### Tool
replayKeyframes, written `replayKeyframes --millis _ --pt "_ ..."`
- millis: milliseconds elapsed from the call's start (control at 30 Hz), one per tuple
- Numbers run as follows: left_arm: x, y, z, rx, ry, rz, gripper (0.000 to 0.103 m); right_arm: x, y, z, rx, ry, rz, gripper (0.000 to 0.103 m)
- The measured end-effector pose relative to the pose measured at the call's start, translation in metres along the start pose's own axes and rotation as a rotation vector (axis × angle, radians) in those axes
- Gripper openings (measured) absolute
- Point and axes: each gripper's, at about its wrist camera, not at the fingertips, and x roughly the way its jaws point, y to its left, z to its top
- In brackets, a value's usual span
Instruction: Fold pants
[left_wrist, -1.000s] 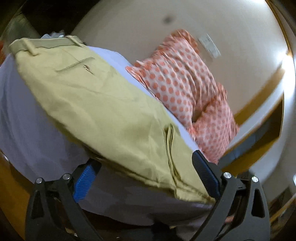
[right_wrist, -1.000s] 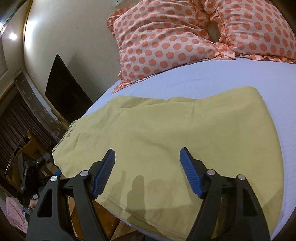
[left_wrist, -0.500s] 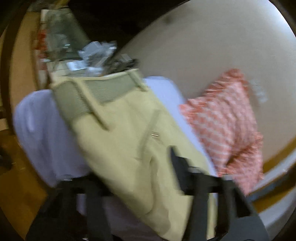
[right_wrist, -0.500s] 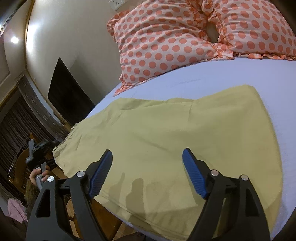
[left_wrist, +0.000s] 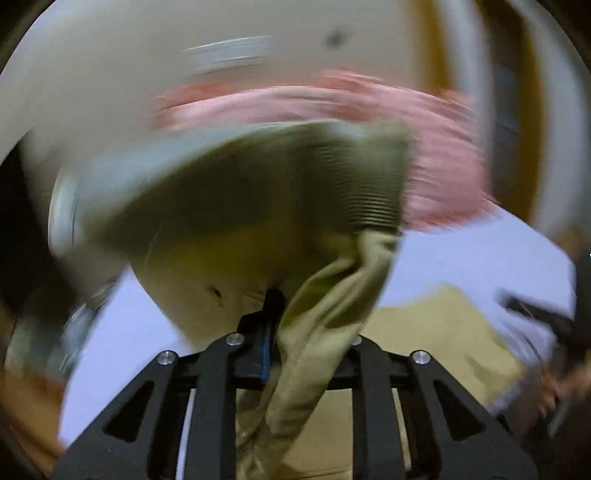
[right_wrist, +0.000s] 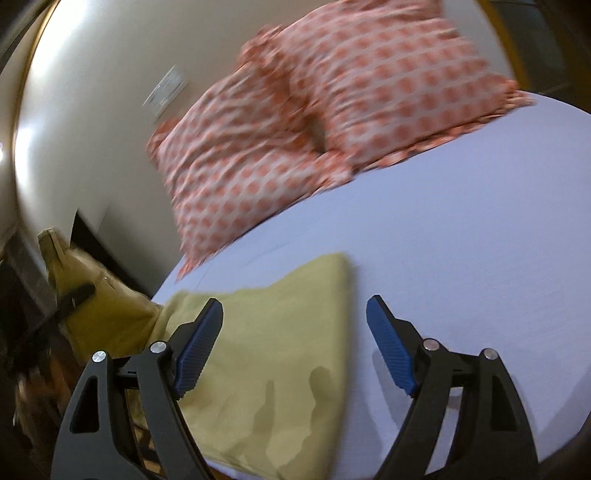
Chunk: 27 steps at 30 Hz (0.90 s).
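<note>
— Since a second ago, my left claw (left_wrist: 275, 321) has clamped the pants (right_wrist: 266, 343) waistband and lifted it off the bed (right_wrist: 461, 258).
— And your right?
— Right claw (right_wrist: 295, 347) gapes, empty, above cloth lying at seven o'clock. Swinging fast, bunched fabric could slip free.

The left tongs (left_wrist: 295, 332) are pinched together on a bunch of cloth, raised at the far left. The right tongs (right_wrist: 293, 347) gape wide, holding nothing.
</note>
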Motion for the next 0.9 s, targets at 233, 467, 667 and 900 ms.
replayKeyframes --millis 233,467,667,900 --pt "0.05 -0.127 -0.07 0.276 0.192 -0.262 0.02 -0.003 -0.029 0.008 0.091 0.041 0.004 0.082" --pt "-0.001 -0.11 -0.079 0.273 0.113 -0.347 0.043 0.046 -0.014 0.003 0.027 0.211 0.011 0.062" --pt "0.018 0.016 -0.058 -0.121 0.159 -0.234 0.067 0.072 -0.008 0.001 -0.001 0.306 0.06 0.039" --pt "0.087 0.091 -0.074 -0.39 0.372 -0.29 0.066 0.077 -0.017 0.005 0.035 0.315 0.096 0.035"
